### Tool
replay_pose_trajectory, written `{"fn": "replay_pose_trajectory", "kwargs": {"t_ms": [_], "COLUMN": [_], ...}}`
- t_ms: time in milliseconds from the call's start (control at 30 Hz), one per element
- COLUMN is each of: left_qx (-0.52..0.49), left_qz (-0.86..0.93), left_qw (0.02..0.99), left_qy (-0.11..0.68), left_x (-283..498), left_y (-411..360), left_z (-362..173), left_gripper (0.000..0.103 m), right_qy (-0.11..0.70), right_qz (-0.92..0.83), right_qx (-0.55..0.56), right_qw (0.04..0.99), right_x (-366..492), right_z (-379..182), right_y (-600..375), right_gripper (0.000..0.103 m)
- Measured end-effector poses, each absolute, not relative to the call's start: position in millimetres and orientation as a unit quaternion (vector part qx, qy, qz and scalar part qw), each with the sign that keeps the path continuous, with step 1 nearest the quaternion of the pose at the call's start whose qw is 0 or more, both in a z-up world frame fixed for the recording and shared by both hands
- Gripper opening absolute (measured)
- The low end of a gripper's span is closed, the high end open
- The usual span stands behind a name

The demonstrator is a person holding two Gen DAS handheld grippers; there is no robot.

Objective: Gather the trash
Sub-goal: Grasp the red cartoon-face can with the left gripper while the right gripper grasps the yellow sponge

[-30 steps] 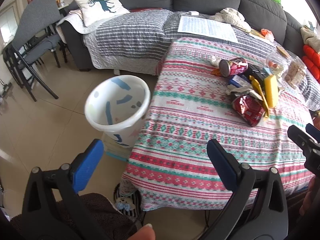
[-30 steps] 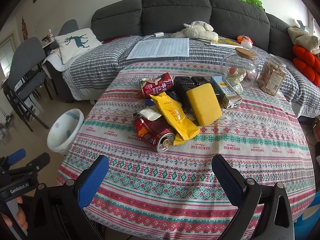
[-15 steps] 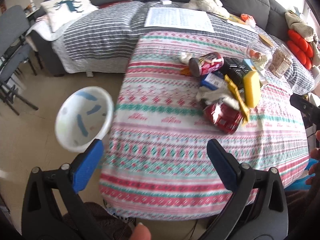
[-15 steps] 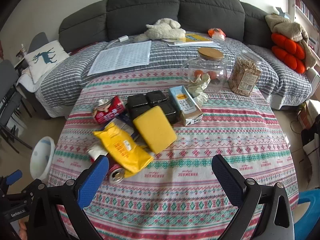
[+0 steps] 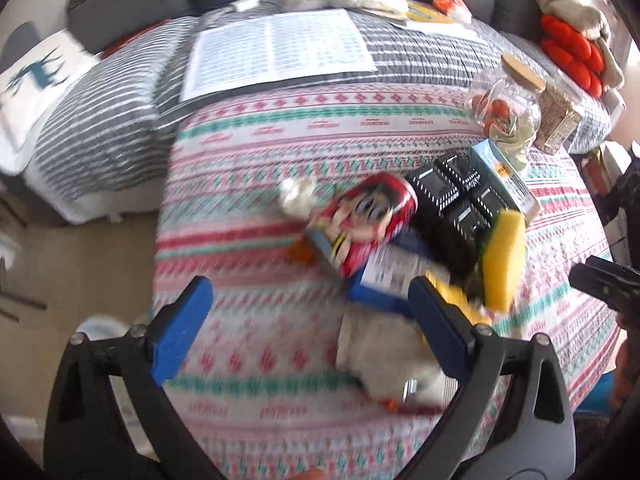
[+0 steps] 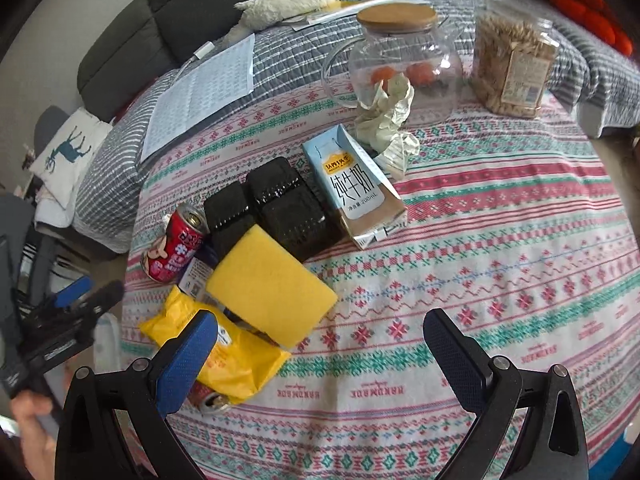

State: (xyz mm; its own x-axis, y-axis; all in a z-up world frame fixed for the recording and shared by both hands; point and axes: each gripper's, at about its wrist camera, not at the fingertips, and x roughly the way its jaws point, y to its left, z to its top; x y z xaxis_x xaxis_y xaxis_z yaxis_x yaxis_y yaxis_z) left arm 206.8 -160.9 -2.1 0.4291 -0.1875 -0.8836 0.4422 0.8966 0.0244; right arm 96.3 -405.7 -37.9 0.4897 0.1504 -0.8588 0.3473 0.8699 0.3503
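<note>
1. Right gripper [image 6: 320,356] spread wide, holding nothing, over the table's [image 6: 500,280] near edge.
2. Left gripper [image 5: 308,320] likewise spread, empty, at the left edge; view blurred.
3. Nearest trash: yellow packet [image 6: 236,356] over a crushed can [image 6: 210,400].
4. Behind: yellow sponge [image 6: 272,288], red can [image 6: 174,250], black trays [image 6: 276,204], milk carton [image 6: 354,190].
5. Toward far edge: crumpled paper [image 6: 386,118], glass jar [image 6: 404,60].

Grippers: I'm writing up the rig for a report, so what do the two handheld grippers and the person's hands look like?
Both the left gripper and the right gripper have black plastic frames with round silver bolts and flat blue textured pads on the fingers. The bare left hand shows no sleeve. No cables visible.
</note>
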Motion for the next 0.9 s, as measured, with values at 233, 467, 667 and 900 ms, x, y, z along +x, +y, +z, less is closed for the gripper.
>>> {"fn": "replay_pose_trajectory", "kwargs": {"t_ms": [233,467,667,900], "left_qx": [0.169,0.166,0.161,0.099], "left_qz": [-0.227,-0.25,-0.25,-0.23], "left_qw": [0.809,0.775,0.773,0.785], "left_qy": [0.516,0.556,0.561,0.566], "left_x": [247,261,254,240], "left_y": [-207,-217,-213,-185], "left_z": [-31,-57,-61,-57], "left_gripper": [0.085,0.07,0.065,0.065], "right_qy": [0.516,0.528,0.542,0.553], "right_qz": [-0.047,-0.029,-0.017,-0.005], "right_qx": [0.277,0.263,0.242,0.201], "right_qw": [0.809,0.807,0.804,0.808], "right_x": [121,134,145,158], "right_z": [-57,-64,-72,-78], "right_y": [-419,-414,-403,-383], "right_gripper": [0.103,0.103,0.103,0.103]}}
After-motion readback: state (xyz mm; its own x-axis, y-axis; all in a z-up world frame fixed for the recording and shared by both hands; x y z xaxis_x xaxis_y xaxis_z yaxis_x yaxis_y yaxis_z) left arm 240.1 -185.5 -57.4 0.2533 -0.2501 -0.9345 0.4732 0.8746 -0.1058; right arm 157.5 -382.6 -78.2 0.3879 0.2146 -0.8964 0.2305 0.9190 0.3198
